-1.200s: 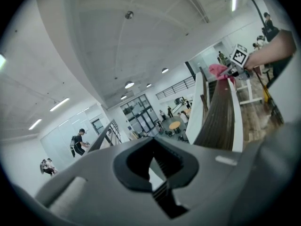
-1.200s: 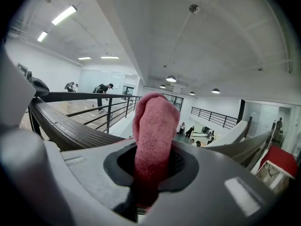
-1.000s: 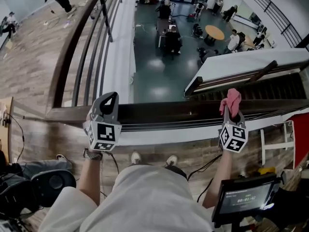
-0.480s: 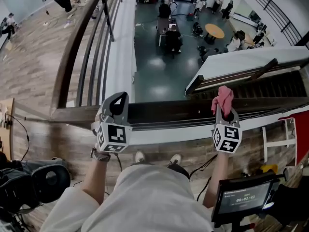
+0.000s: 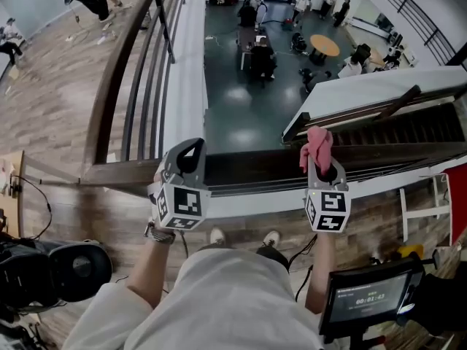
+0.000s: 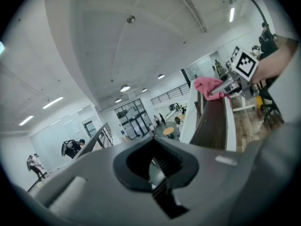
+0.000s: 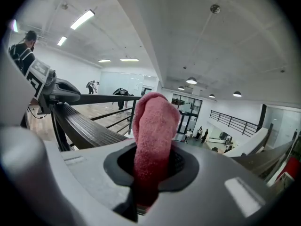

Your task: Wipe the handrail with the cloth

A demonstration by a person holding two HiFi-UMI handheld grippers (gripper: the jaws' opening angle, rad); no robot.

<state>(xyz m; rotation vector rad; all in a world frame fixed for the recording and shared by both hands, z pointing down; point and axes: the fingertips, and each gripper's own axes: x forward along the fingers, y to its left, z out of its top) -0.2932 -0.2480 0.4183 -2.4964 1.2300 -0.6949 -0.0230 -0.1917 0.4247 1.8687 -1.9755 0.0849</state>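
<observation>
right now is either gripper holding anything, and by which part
The right gripper is shut on the pink cloth, pinching its lower end; the rest stands up above the jaws. The left gripper holds nothing.

big open indoor hall, office/lab atrium type. upper mezzanine with wood-plank floor [image 5: 44,86] and dark wooden handrail [image 5: 241,168] overlooks a lower level: dark glossy floor [image 5: 233,100], round wooden table [image 5: 324,47], seated people [image 5: 261,55]. glass entrance doors [image 6: 129,117], high white ceiling with strip lights [image 7: 83,19].
</observation>
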